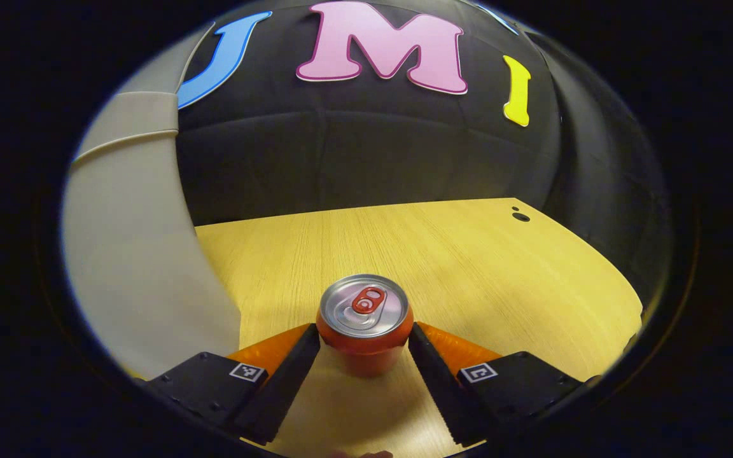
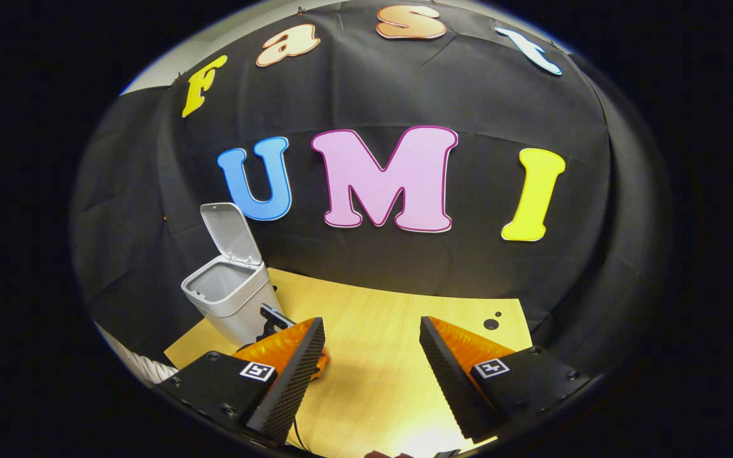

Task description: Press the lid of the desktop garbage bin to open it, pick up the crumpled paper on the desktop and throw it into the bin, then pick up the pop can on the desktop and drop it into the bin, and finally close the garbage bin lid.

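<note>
Up close, the left tool [image 1: 364, 343] brackets the pop can [image 1: 364, 324]; the right tool [image 2: 371, 356] gapes toward the open-lidded bin [image 2: 230, 296].

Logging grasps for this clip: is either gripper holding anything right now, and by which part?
The left gripper clasps the upright pop can by its sides, just under the rim. The right gripper is open, holding nothing.
</note>
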Available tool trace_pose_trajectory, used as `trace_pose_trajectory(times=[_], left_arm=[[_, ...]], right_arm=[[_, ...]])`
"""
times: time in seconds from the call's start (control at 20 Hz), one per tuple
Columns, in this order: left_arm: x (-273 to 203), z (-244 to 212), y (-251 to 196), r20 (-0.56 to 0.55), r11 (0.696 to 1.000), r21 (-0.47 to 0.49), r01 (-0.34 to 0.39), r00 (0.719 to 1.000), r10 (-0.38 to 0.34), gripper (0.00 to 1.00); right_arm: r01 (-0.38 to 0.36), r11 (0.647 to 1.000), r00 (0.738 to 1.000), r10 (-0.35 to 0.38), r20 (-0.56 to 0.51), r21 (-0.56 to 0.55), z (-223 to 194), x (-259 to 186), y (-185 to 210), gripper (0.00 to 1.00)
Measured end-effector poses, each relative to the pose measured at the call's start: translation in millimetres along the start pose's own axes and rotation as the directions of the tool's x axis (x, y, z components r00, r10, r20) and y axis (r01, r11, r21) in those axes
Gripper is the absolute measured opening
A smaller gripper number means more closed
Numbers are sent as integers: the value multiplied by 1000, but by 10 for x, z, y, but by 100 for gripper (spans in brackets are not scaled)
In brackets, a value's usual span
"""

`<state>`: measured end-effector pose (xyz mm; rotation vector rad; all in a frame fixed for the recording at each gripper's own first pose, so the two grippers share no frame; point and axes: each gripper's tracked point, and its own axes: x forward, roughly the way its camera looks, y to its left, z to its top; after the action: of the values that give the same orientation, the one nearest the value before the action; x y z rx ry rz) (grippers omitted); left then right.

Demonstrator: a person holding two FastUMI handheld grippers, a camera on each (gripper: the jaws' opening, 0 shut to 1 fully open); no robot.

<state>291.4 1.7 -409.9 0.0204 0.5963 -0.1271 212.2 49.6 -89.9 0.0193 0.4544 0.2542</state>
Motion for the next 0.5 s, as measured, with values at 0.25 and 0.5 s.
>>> trace_pose_trajectory(times=[0.25, 0.5], left_arm=[[-228, 218, -102, 31, 1000, -2, 12, 999, -12, 84], [-1004, 973, -86, 169, 1000, 6, 24, 985, -25, 84]], right_arm=[[-16, 1000, 1000, 16, 0, 22, -53, 46, -25, 96], [-49, 997, 999, 48, 16, 60, -141, 105, 27, 97]])
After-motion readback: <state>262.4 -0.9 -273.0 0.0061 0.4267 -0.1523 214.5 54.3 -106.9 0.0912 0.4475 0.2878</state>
